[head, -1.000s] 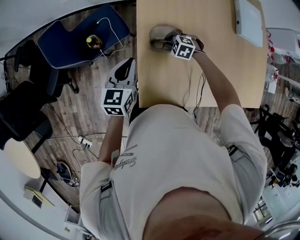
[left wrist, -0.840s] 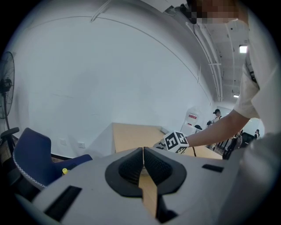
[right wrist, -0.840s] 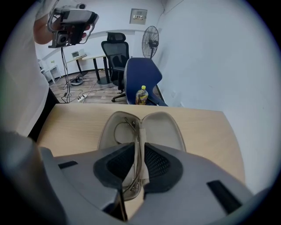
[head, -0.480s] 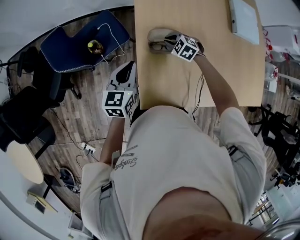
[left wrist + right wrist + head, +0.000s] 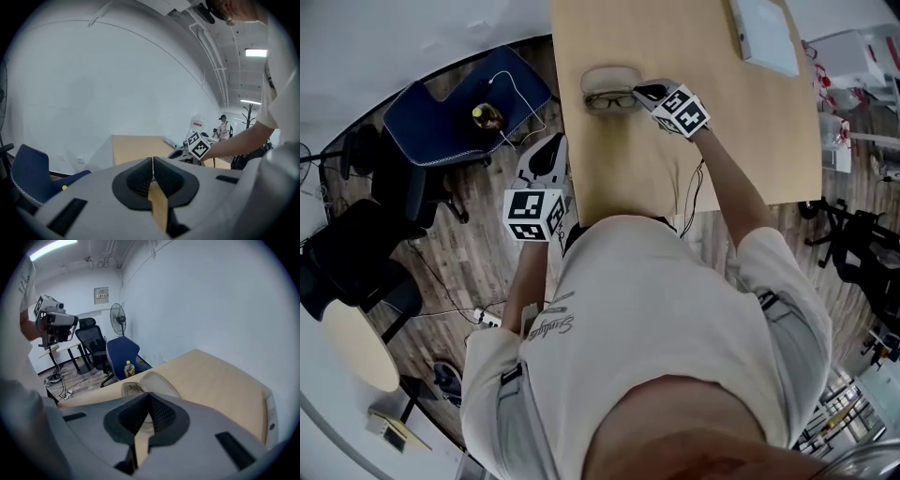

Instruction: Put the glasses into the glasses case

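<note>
The open beige glasses case (image 5: 610,79) lies near the wooden table's (image 5: 741,141) left edge. Dark-framed glasses (image 5: 609,99) rest in its near half. My right gripper (image 5: 643,92) hovers just right of the case, shut and holding nothing. In the right gripper view the case (image 5: 157,380) and the glasses (image 5: 133,389) show just beyond the shut jaws of that gripper (image 5: 149,395). My left gripper (image 5: 547,142) hangs off the table's left side above the floor. In its own view the left gripper (image 5: 153,160) is shut and empty.
A white flat device (image 5: 764,34) lies at the table's far right. Left of the table stands a blue chair (image 5: 441,94) with a yellow-capped bottle (image 5: 487,115) on it. A black office chair (image 5: 356,253), a round table (image 5: 356,345) and floor cables are further left.
My right gripper has drawn back to the right, off the case, leaving the glasses lying in it. The left gripper has barely moved.
</note>
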Motion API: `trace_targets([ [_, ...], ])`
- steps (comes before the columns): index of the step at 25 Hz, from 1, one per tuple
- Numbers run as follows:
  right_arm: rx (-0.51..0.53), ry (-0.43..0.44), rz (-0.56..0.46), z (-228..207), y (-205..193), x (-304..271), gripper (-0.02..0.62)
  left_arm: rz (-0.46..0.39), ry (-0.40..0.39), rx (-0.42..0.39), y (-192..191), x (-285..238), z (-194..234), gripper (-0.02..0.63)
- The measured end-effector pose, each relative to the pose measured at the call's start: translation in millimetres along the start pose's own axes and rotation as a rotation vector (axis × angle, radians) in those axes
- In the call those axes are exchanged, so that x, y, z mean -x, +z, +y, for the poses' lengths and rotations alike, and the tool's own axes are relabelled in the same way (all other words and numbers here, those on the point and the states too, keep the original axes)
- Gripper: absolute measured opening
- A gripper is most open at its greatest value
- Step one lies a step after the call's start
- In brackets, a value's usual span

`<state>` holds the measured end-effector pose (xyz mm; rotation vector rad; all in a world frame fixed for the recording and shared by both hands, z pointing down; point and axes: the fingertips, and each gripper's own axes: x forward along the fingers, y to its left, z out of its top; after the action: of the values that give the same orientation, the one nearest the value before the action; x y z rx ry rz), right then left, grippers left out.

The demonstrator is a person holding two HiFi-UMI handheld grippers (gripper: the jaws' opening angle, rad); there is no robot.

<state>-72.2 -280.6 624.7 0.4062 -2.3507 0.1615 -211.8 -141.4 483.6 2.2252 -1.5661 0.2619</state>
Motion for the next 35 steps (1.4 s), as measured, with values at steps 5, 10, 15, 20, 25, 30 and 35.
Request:
trace_targets([
  [5, -0.033, -0.018, -0.047, 12.8, -3.6, 25.7, -0.005, -0.006, -0.004, -0.023, 2.5, 5.9, -5.9, 0.017],
  [10, -0.074, -0.047, -0.109, 26.7, -1.7, 52.8, -0.005, -0.012, -0.006, -0.037, 4.3, 12.6, -13.7, 0.017],
  [15, -0.120, -0.068, -0.154, 35.6, -5.3, 73.2, -0.005, -0.019, -0.006, -0.053, 9.0, 15.1, -19.5, 0.017],
  [20, -0.155, -0.092, -0.225, 43.6, 5.7, 102.2, -0.005, -0.034, -0.002, -0.075, 16.0, 14.8, -24.2, 0.017],
  [25, -0.162, -0.131, -0.338, 51.9, 34.0, 140.3, -0.005, -0.052, 0.004, -0.084, 25.4, 13.4, -24.9, 0.017],
  [30, -0.194, -0.185, -0.445, 54.4, 60.7, 181.0, -0.005, -0.071, -0.007, -0.108, 37.9, 14.5, -30.6, 0.017],
  [35, -0.186, -0.222, -0.475, 59.3, 78.6, 213.8, -0.005, -0.086, -0.015, -0.132, 48.9, 13.8, -36.0, 0.017],
])
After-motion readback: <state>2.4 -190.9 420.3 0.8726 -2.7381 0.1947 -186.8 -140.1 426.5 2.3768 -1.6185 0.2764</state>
